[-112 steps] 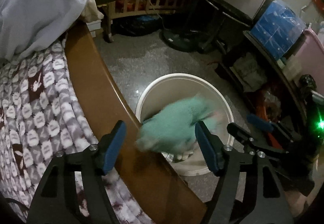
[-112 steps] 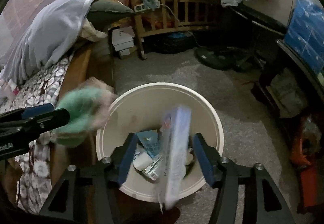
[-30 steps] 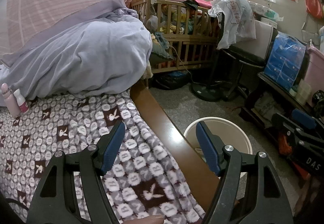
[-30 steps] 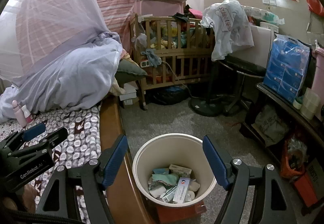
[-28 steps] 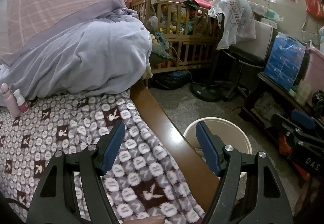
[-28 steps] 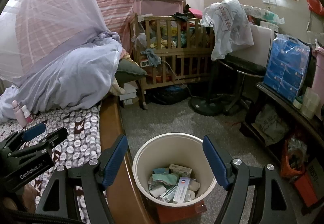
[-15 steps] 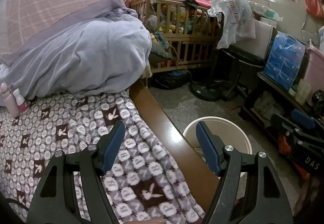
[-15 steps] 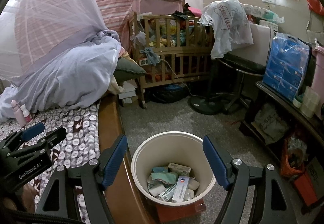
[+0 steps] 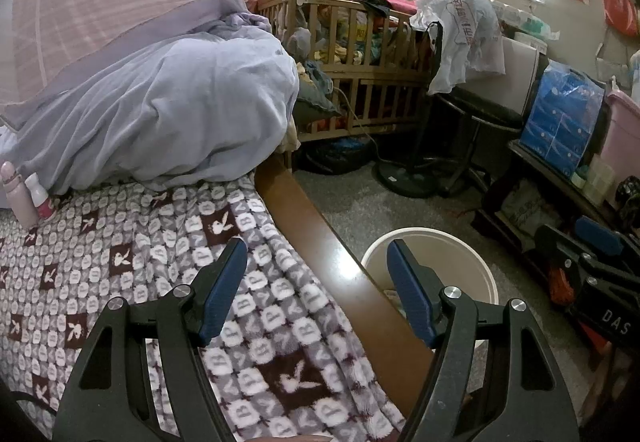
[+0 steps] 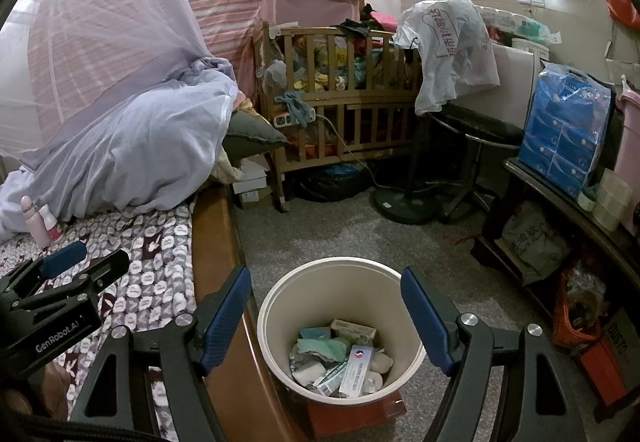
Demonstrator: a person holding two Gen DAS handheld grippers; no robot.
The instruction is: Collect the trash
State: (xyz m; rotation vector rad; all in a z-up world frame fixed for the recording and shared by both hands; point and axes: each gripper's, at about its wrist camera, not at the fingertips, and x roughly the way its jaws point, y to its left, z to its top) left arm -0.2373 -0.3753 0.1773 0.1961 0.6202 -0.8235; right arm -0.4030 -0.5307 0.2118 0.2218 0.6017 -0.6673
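Since the earlier frames, the green wad and the white carton that were dropping between the jaws have landed in the bin (image 10: 340,326), and both grippers have drawn back and up from it, so the room now shows beyond. The left gripper (image 9: 312,288) hangs over the patterned blanket (image 9: 120,262) at the wooden bed rail (image 9: 320,242), its jaws standing apart with nothing between them. The right gripper (image 10: 326,316) hovers above the bin, jaws likewise spread and empty, probably so the person can look for more trash. The bin stands upright on the floor just beside the rail, mouth up, likely put there to be reached from the bed. Inside, the white carton (image 10: 356,370) lies tilted, its long axis running from the bin's near wall up toward the middle, beside the green wad (image 10: 324,348). No loose trash shows on the blanket.
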